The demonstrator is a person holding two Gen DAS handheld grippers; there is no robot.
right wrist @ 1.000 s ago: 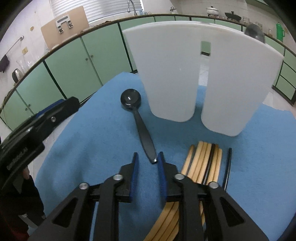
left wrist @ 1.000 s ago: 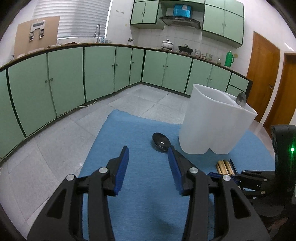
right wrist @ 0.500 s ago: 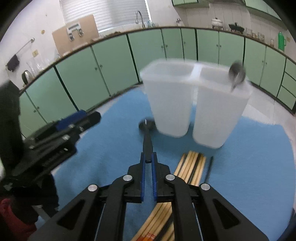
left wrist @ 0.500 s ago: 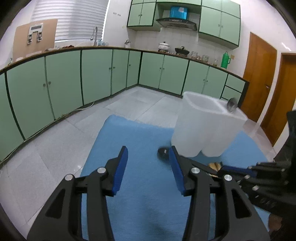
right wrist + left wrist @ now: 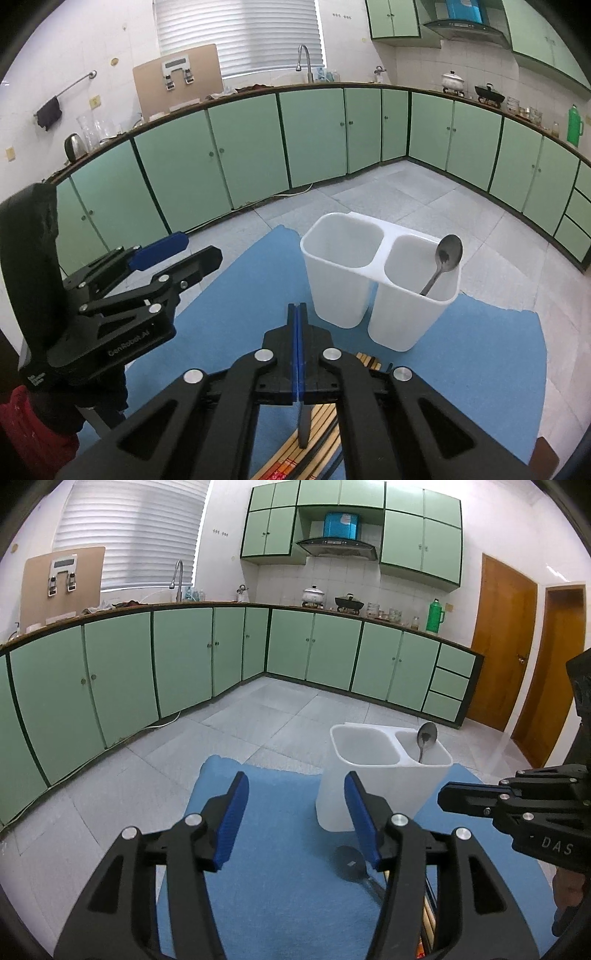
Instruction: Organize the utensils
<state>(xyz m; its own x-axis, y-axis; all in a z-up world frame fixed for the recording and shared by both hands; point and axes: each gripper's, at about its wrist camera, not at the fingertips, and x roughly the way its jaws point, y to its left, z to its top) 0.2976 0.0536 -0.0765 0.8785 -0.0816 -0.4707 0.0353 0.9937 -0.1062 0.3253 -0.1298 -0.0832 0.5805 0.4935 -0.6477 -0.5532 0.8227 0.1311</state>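
The holder [image 5: 373, 291] at frame centre looks like smooth, matt white plastic, faintly translucent, and the spoon [image 5: 445, 258] in it is shiny metal. Under it lies a blue cloth mat [image 5: 480, 350] with a soft, napped surface. The chopsticks [image 5: 321, 439] at the lower edge look like pale glossy wood beside black ones.

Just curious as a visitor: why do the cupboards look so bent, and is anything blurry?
Both wrist views are fisheye, so the green cabinets bow and the corners go black. Both are sharp. In the right wrist view the metal spoon in the white holder glints.
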